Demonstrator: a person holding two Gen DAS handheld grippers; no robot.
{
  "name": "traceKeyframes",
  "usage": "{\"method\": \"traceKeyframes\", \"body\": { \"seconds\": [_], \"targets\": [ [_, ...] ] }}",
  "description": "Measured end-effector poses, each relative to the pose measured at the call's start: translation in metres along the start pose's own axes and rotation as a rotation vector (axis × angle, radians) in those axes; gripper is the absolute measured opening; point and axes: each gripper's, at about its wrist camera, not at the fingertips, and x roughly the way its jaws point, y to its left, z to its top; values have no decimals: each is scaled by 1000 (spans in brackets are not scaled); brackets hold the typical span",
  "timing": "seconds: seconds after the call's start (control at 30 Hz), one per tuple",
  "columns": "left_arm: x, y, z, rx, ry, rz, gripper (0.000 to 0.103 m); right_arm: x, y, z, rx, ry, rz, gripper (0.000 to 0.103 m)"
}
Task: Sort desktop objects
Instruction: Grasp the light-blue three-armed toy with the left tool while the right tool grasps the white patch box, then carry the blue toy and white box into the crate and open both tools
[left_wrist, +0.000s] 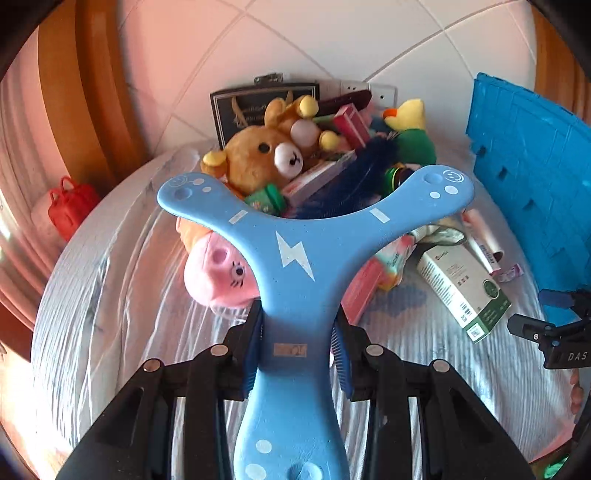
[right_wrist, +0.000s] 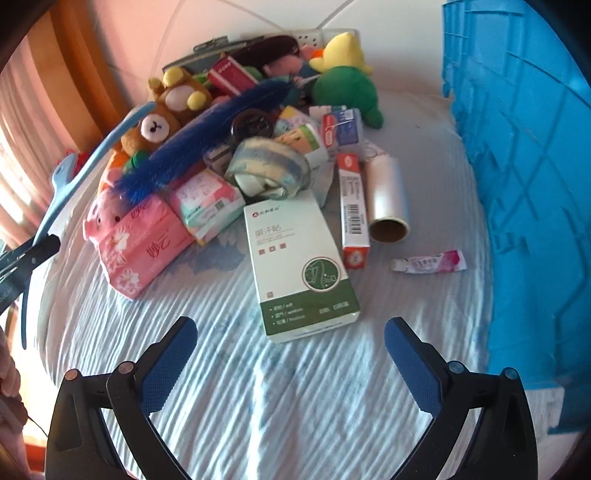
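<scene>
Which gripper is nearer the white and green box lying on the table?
Right. The right gripper, open, hovers just short of the white and green box. The left gripper holds the blue three-armed boomerang off to the side.

Both hand-held tools are showing black plastic frames with cut-out arms and round silver rivet heads at the pivots. The left gripper (left_wrist: 299, 354) is wearing dark blue ribbed pads (left_wrist: 341, 354) on its fingers, and the right gripper (right_wrist: 291, 363) is carrying blue pads with a fine dotted texture (right_wrist: 166, 369). White letters reading DAS are showing on the right tool's black body.
</scene>
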Motion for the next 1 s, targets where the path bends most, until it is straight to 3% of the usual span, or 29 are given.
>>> {"method": "traceKeyframes", "body": {
  "seconds": [0.2,0.67,0.7,0.73,1.0],
  "targets": [
    [21,-13,7,-5,20,9,33,23,2,16,-27,61,-11,88],
    [78,-16,29,9,103,5,33,103,-3,57,-38,230,-25,89],
    [78,-16,29,9,104,7,33,106,-1,57,-48,240,-33,80],
    [77,-16,29,10,100,6,33,108,1,58,-62,247,-47,80],
    [29,-19,28,16,12,-3,33,53,7,41,-80,178,3,78]
  ]
}}
